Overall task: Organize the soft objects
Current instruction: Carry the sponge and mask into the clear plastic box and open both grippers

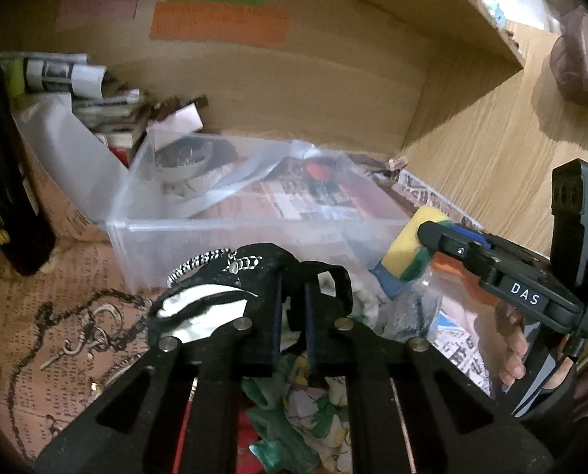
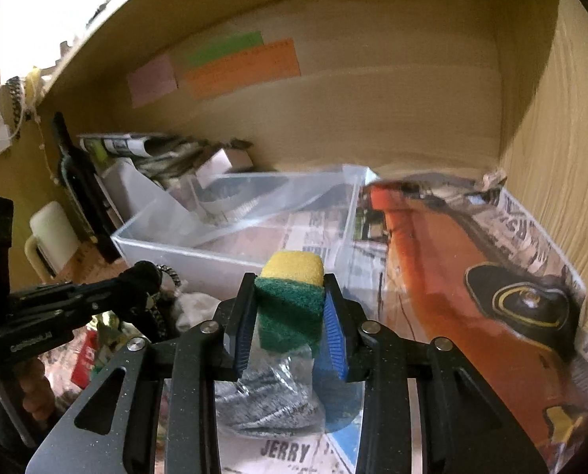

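My right gripper [image 2: 288,312] is shut on a yellow and green sponge [image 2: 292,288] and holds it above the shelf floor, just in front of a clear plastic bin [image 2: 199,252]. The sponge also shows in the left wrist view [image 1: 412,249], right of the bin [image 1: 230,237]. My left gripper [image 1: 292,288] is shut on a black cloth with a black-and-white cord [image 1: 203,264], in front of the bin's near wall. A heap of soft cloths [image 1: 294,403] lies under it. A grey scrubber in a plastic bag [image 2: 266,399] lies below the right gripper.
The shelf floor is lined with newspaper [image 2: 452,276]. A dark bottle [image 2: 80,193] and stacked papers [image 1: 68,79] stand at the back left. A thin chain with keys [image 1: 76,331] lies at the left. A wooden side wall [image 1: 491,150] closes the right.
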Motion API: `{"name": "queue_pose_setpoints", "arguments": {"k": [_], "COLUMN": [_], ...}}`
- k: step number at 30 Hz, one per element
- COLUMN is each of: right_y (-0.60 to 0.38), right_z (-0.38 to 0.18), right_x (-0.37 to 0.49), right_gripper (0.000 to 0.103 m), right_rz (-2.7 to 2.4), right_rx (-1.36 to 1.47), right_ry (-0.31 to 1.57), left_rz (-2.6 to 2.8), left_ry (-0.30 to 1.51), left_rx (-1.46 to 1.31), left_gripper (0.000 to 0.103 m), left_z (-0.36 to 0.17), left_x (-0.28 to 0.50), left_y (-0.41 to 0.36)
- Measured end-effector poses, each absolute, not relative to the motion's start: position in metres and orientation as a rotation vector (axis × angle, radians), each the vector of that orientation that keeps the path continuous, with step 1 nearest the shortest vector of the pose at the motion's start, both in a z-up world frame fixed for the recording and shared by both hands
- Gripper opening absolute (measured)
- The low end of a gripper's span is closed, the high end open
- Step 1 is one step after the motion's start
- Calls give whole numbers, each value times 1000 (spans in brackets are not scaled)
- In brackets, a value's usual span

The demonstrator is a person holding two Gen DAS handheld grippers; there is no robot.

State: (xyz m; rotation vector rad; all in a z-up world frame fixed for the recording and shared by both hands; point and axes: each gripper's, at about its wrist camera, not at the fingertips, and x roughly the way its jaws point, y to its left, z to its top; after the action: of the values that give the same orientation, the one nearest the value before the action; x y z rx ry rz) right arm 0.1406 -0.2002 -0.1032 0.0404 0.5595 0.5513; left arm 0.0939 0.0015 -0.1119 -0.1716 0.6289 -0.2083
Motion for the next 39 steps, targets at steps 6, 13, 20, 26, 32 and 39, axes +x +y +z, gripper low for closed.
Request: {"name": "queue_pose_setpoints", "arguments": {"k": [6,13,20,26,32,39], "right_y": [-201,-198,-193,-183,-172,-161], "right_z": [-84,-66,-50,-42,-38,-51], "right_x": [130,126,129,143,163,195], "right_gripper": [29,29,29,29,29,29], "right_rz": [565,583,594,590,585,588], "right_rx": [48,52,45,27,-9,-46], "right_ry": [488,426,376,362,375,441], "left_rz": [-201,-197,-180,-148,-93,-50], "left_ry": [553,486,410,387,383,484], "left_rx": [-175,-185,-191,-182,-155,-135], "left_gripper": [9,9,9,9,9,9], "left_z": [-86,-57,-25,-7,-5,-31], "left_x": [84,81,83,101,131,180], "left_y": [7,14,27,35,44,49]}}
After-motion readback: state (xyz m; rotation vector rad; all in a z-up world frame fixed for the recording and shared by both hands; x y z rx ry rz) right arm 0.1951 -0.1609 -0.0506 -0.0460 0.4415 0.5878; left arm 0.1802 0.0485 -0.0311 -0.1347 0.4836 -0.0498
